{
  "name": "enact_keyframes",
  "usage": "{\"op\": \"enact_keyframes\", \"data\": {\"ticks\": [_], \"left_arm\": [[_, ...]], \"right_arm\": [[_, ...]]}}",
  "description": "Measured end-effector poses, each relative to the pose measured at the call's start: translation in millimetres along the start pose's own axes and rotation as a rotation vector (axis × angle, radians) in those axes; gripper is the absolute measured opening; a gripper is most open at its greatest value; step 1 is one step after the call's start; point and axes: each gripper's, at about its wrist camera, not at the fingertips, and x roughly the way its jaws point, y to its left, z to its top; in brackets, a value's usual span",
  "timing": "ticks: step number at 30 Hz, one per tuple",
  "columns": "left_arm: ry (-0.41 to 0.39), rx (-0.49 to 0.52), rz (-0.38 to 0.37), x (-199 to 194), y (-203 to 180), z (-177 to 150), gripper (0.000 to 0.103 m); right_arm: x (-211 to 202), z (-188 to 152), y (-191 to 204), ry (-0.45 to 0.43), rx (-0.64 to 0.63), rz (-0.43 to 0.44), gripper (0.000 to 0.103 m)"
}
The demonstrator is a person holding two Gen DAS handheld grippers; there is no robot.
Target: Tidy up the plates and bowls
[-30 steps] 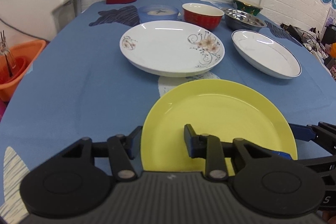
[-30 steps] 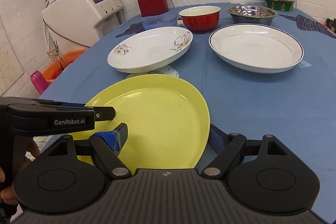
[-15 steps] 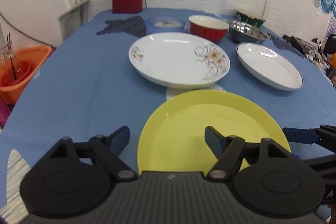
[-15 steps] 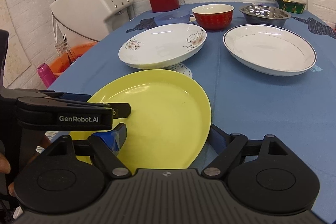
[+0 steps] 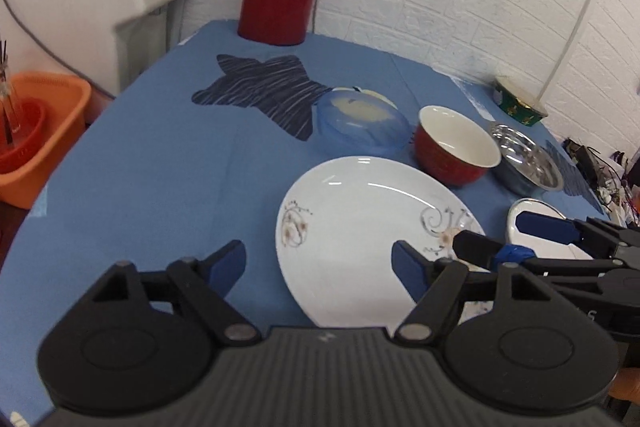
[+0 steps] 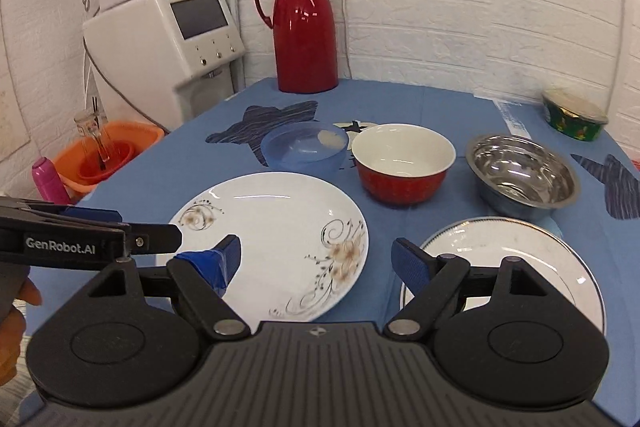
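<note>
A white floral plate (image 5: 360,227) (image 6: 276,235) lies on the blue tablecloth just ahead of both grippers. My left gripper (image 5: 318,265) is open, and the plate's left rim lies between its fingers without touching the pads. My right gripper (image 6: 318,259) is also open, over the plate's right rim. To the right lies a white blue-rimmed plate (image 6: 500,259). Behind the plates stand a clear blue bowl (image 6: 304,147), a red bowl (image 6: 404,163), a steel bowl (image 6: 524,171) and a green bowl (image 6: 576,115). The yellow plate is out of view.
A red thermos jug (image 6: 302,27) stands at the table's far edge, with a white appliance (image 6: 172,47) beside the table. An orange basin (image 6: 108,155) and a pink bottle (image 6: 48,183) sit low beyond the left edge. Cables lie past the right edge (image 5: 600,167).
The left jaws opened off the yellow plate's rim. Both grippers then moved forward and a little up to the floral plate. The yellow plate dropped out of view.
</note>
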Motion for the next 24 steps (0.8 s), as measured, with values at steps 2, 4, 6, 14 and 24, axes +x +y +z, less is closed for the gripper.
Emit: {"op": "enact_keyframes", "data": {"ticks": [2, 4, 6, 14, 24], "left_arm": [[0.014, 0.003, 0.024, 12.9, 2.0, 4.1, 0.074], [0.039, -0.010, 0.034, 25.9, 5.7, 6.0, 0.074], [0.061, -0.026, 0.032, 36.3, 9.6, 6.2, 0.073], [0.061, 0.004, 0.075, 49.6, 11.5, 2.9, 0.072], [0.039, 0.052, 0.104, 51.7, 5.9, -0.5, 0.070]], "right_arm": [[19.1, 5.1, -4.2, 0.025, 0.002, 0.003, 0.069], [32.2, 7.6, -6.2, 0.039, -0.003, 0.019, 0.069], [43.5, 9.0, -6.1, 0.060, -0.014, 0.011, 0.069], [67.5, -2.4, -6.8, 0.139, 0.001, 0.038, 0.071], [65.9, -8.1, -2.2, 0.118, -0.018, 0.038, 0.076]]}}
